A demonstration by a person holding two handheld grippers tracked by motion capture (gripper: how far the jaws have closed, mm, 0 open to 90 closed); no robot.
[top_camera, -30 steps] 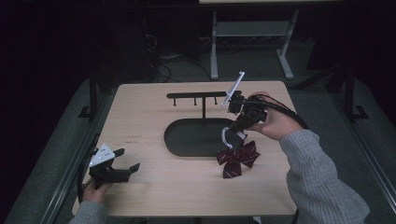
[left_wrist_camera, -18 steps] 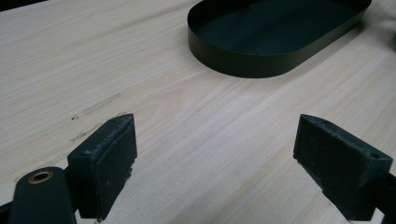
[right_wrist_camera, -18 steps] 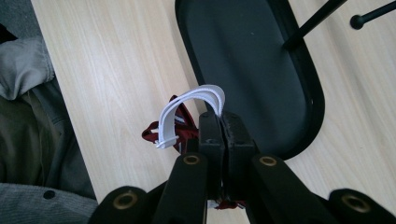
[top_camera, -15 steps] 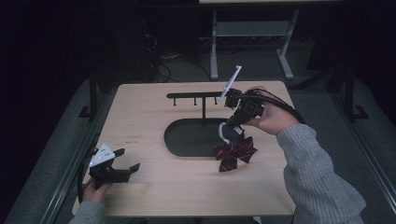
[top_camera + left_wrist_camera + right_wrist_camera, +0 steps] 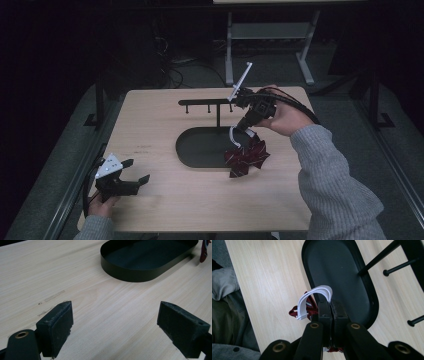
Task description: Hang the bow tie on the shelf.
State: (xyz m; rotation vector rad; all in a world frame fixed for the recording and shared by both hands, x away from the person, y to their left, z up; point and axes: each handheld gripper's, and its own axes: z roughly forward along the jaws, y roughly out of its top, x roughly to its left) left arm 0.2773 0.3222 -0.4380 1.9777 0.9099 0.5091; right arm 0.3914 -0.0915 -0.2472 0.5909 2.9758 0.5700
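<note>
The high view is dim and grainy: the wooden table point(image 5: 165, 115) is evenly lit from above while the room around it sinks into near black. The gripper views are brighter. In the left one the near jaws look soft; in the right one the black tray point(image 5: 342, 270) shows faint sheen.

**Three cameras, one shared tray**

The high view looks forward and down from above the near edge of the tabletop point(image 5: 165, 120), taking in all four edges. The left claw view sits low near the near left corner, facing across the wood toward the black oval tray point(image 5: 140, 272). The right claw view looks steeply down from close above that same tray point(image 5: 352, 277), which also lies mid-tabletop in the high view point(image 5: 200, 150).
</note>
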